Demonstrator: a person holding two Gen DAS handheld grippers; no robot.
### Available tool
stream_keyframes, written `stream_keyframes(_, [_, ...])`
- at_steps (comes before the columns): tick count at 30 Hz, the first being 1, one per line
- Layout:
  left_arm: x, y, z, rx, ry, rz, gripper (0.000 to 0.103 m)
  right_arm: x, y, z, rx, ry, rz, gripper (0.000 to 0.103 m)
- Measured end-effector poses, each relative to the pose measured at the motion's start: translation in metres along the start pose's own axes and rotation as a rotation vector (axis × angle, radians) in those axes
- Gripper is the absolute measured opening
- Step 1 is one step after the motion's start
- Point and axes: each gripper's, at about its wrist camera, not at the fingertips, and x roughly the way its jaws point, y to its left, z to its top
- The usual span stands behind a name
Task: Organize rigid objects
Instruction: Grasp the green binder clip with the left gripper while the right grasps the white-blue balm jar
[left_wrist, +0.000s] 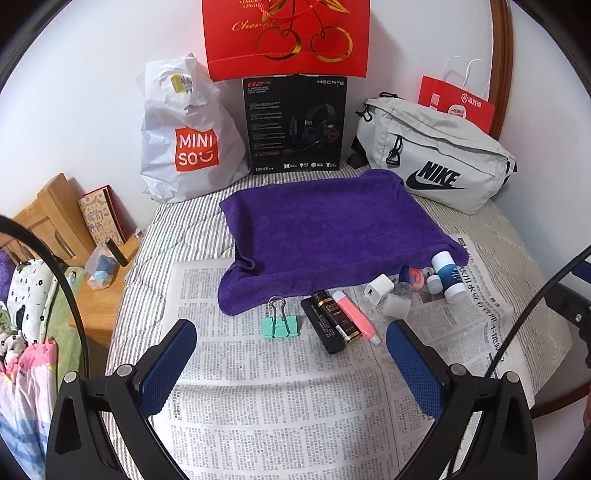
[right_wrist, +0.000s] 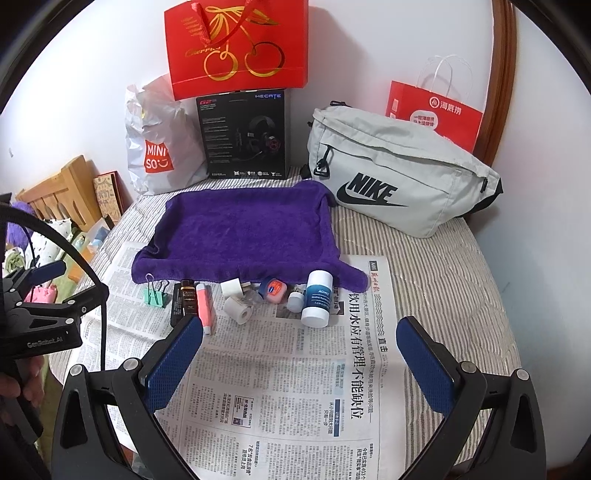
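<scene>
A row of small items lies on newspaper (left_wrist: 280, 398) (right_wrist: 295, 387) in front of a purple towel (left_wrist: 325, 229) (right_wrist: 243, 232): a green binder clip (left_wrist: 279, 325) (right_wrist: 154, 295), a black bar (left_wrist: 322, 328), a dark brown tube (left_wrist: 336, 314) (right_wrist: 187, 297), a pink tube (left_wrist: 354, 319) (right_wrist: 205, 306), a white charger plug (left_wrist: 379, 289) (right_wrist: 233, 287), a small clear bottle with a white cap (right_wrist: 239, 308), a blue-lidded jar (right_wrist: 272, 290) and a white-and-blue bottle (left_wrist: 448, 275) (right_wrist: 317, 299). My left gripper (left_wrist: 291, 332) is open before the clip. My right gripper (right_wrist: 299, 328) is open near the bottle.
At the back stand a white Miniso bag (left_wrist: 188, 136), a black headset box (left_wrist: 295, 125), a red gift bag (left_wrist: 288, 37), a grey Nike bag (left_wrist: 436, 155) (right_wrist: 399, 173) and a red paper bag (right_wrist: 436, 114). A wooden bedside stand (left_wrist: 99, 295) is left of the striped bed.
</scene>
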Motion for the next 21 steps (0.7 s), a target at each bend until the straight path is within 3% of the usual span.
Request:
stream_keyframes(4, [0.006, 0.006, -0.003, -0.017, 0.006, -0.026, 0.103, 0.004, -0.004, -0.001, 0.007, 0.004, 0.008, 0.103])
stream_keyframes(9, [0.027, 0.015, -0.007, -0.022, 0.037, -0.002, 0.103, 0.015, -0.007, -0.004, 0.011, 0.02, 0.021, 0.103])
stream_keyframes(21, [0.11, 0.034, -0.021, -0.098, 0.148, 0.0, 0.099, 0.048, -0.012, -0.012, 0.013, 0.083, 0.058, 0.103])
